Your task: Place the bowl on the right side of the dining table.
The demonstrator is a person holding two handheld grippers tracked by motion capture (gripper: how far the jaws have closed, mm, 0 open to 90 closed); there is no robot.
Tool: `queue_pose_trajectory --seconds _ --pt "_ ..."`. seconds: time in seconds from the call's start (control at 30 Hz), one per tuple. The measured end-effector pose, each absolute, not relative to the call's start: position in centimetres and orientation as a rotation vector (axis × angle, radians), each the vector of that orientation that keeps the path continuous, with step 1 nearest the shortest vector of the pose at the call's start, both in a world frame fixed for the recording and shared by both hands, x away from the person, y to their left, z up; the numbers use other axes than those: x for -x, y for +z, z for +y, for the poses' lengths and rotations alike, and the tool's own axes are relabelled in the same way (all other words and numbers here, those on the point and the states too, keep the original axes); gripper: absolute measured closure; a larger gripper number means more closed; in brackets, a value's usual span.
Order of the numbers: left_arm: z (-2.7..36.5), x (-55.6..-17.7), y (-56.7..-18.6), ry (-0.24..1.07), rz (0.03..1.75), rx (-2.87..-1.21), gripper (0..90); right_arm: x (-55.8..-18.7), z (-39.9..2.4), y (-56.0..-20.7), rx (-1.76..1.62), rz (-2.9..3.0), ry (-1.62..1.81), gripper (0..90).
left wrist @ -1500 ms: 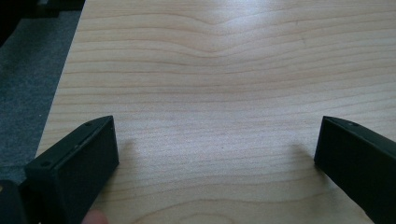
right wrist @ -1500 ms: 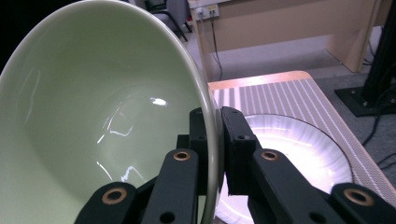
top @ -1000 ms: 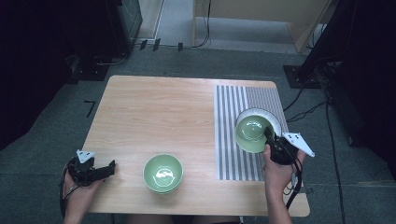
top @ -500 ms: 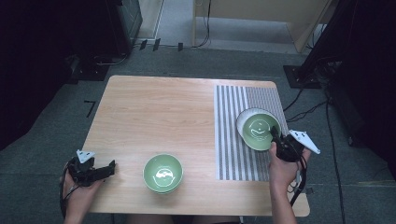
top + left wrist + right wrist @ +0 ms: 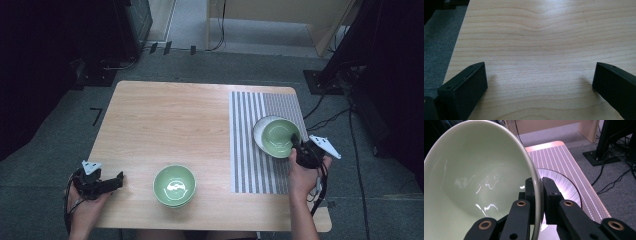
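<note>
One bowl [image 5: 276,137] on the striped mat [image 5: 250,160], another bowl [image 5: 174,186] left.

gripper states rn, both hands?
Left gripper: open, nothing between its jaws, over bare table.
Right gripper: shut on the rim of the green bowl, above the plate.

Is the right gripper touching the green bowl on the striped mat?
Touching. In the right gripper view the right gripper has its jaws closed on the rim of the green bowl, one inside, one outside.
</note>
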State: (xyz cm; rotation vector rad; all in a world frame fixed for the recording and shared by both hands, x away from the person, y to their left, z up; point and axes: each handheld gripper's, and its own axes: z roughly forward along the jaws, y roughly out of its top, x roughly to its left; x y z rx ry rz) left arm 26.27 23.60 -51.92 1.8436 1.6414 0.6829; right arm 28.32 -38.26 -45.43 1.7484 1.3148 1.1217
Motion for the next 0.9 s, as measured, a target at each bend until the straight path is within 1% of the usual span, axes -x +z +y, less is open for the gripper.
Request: queue_pose_trajectory --seconds 0.4,0.9 --pt "23.6 -26.3 -51.9 0.683 1.641 -1.844 0.0 -30.2 -38.6 -46.7 -1.8 1.331 1.067 84.6" --pt "23.6 -26.3 -51.9 0.683 1.641 -1.845 0.0 -31.6 -39.3 -48.6 -1.887 1.366 0.998 84.5"
